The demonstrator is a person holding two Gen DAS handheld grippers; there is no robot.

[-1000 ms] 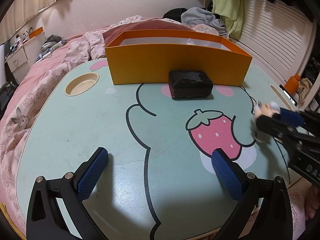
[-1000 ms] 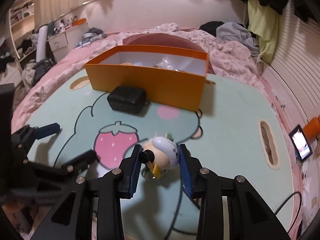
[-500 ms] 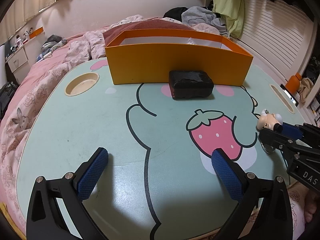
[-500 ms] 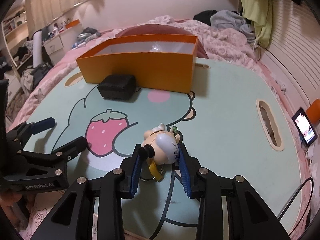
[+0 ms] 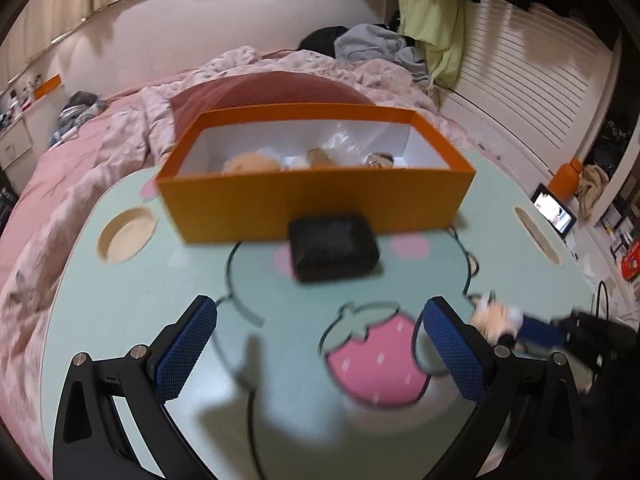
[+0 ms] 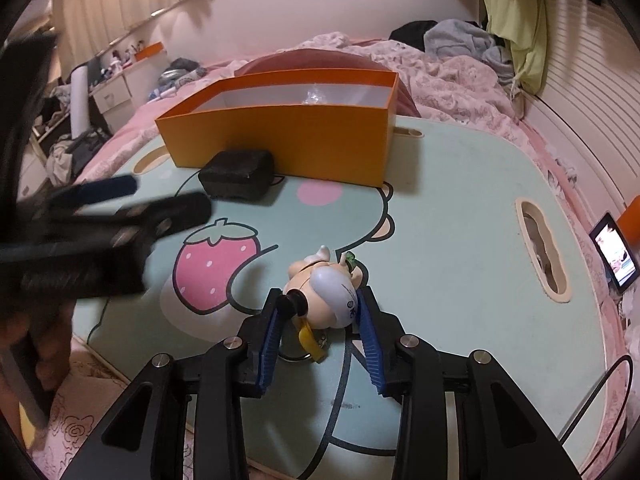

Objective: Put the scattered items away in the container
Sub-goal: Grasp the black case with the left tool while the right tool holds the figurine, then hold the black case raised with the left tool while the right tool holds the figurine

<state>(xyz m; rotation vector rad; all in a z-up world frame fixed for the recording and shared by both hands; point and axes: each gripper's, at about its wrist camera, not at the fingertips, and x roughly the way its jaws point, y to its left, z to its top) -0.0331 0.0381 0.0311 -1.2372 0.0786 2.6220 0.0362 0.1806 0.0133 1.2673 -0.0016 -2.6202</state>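
Toy figure (image 6: 326,294) between right tongs (image 6: 320,322)

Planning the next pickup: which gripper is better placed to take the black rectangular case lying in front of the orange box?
Left. The left gripper has open, empty jaws aimed toward the black rectangular case, which lies just beyond them. The right gripper is closed around the small figurine keychain, so it is occupied.

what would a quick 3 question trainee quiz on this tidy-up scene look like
1. True or false: the left gripper has nothing between its fingers.
2. What does the right gripper hold?
A) the black case
B) the toy figure keychain
C) a phone
3. The orange box already holds items: yes or no?

Key: 1 true; 2 B; 3 yes.
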